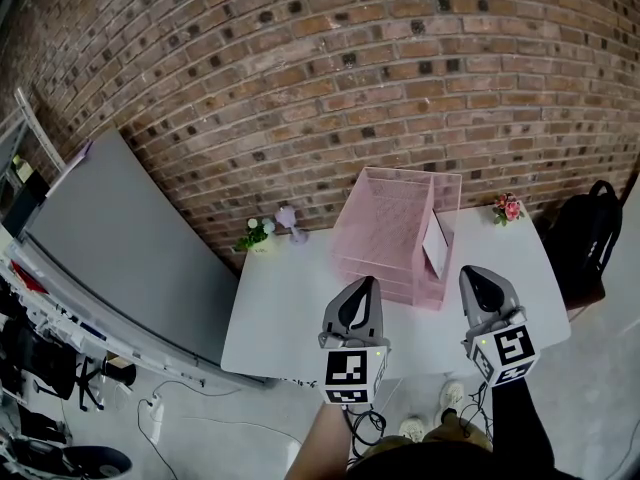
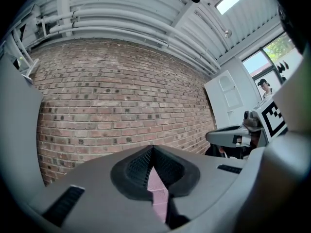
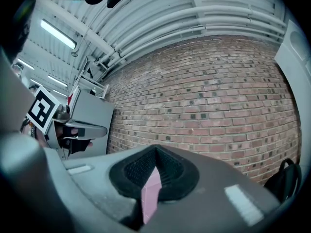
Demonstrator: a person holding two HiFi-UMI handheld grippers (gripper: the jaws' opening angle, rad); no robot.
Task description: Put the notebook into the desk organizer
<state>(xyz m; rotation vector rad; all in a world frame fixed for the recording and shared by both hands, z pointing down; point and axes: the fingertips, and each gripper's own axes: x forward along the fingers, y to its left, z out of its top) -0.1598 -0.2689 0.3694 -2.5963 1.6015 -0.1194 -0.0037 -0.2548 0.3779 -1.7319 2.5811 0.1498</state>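
head view shows the white counter (image 1: 290,308) with the pink mesh organizer (image 1: 385,233) at its back, near the brick wall. the notebook (image 1: 436,246), a thin white slab, stands nearly upright at the organizer's right end. it looks to be inside the right wall, though i cannot tell for sure whether it sits in a slot or leans on the outside.

the left gripper (image 1: 362,293) and right gripper (image 1: 478,286) hover side by side over the counter's near edge, well apart from the notebook. both pairs of jaws are closed together and hold nothing. the pink sliver in the gap of each gripper view is the organizer seen beyond.

judging by its look, the notebook is light and thin, stiff enough across its cover to stand but likely to bow if pinched at one corner. a smooth cover could slide between the pads, so a firm pinch on the top edge near the middle, or along the spine side if that faces up, would keep it from swinging. the mesh organizer also looks light. a push on the notebook could shift or tip it, so the free gripper may need to steady its wall.
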